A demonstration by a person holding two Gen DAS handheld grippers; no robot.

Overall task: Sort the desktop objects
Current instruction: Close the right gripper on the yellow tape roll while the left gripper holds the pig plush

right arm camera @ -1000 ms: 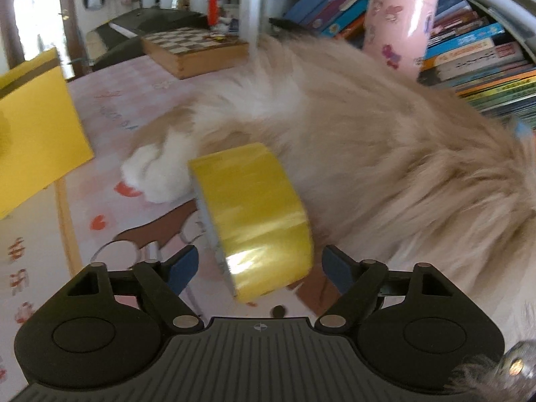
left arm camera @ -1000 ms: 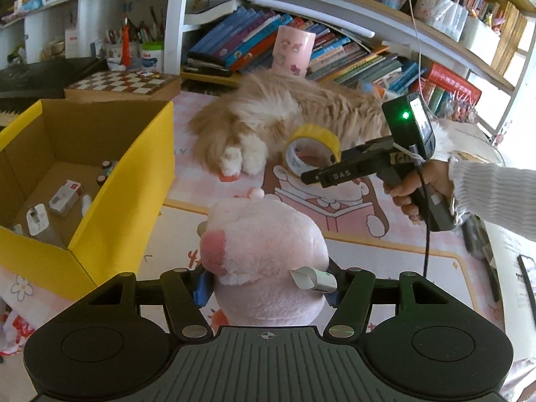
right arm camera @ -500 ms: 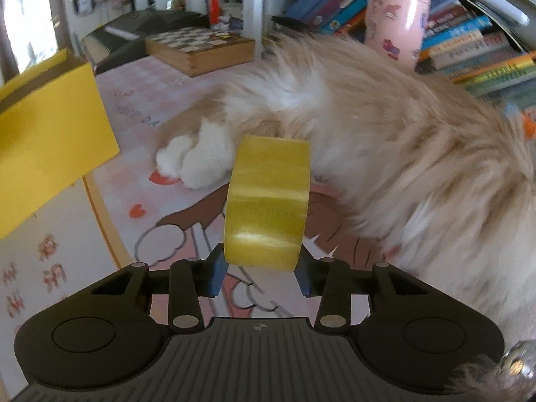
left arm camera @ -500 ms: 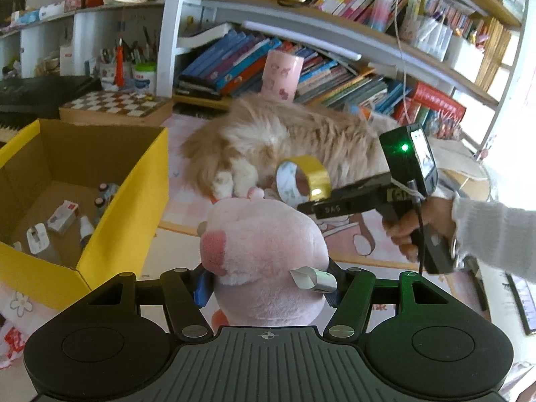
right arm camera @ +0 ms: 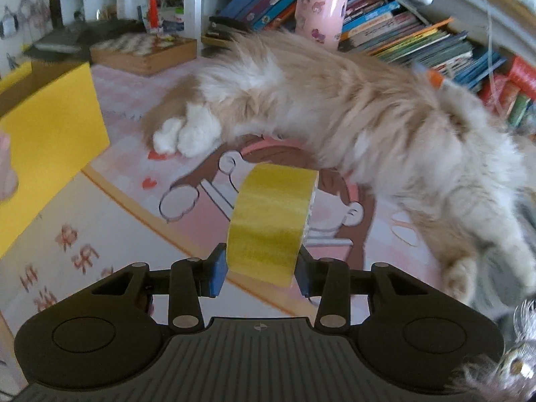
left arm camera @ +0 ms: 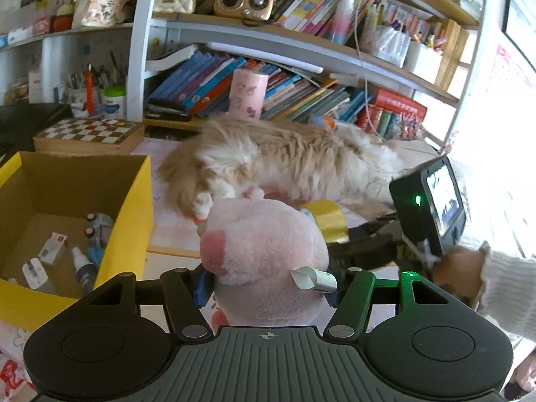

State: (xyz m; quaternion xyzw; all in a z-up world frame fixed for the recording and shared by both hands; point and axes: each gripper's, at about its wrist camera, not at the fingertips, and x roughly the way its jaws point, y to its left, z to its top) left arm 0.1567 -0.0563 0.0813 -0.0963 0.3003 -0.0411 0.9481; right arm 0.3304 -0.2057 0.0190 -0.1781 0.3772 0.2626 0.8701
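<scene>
Tape roll (right arm camera: 271,221): light, stiff, slick; right tongs (right arm camera: 259,273) clamped across its flat sides.
Plush toy (left arm camera: 264,251): soft, squashy; left tongs (left arm camera: 268,284) pinching its middle.

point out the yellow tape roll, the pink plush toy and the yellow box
yellow tape roll (right arm camera: 271,221): right wrist view, on its outer yellow band
pink plush toy (left arm camera: 268,244): left wrist view, on the middle of its pink body
yellow box (left arm camera: 129,221): left wrist view, on its yellow outer side wall

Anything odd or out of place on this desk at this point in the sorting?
Yes: a fluffy cat lies stretched across the desk mat, close behind the yellow tape roll gripped by the right gripper. An animal among the objects is unusual; nothing looks spilled or damaged.
</scene>
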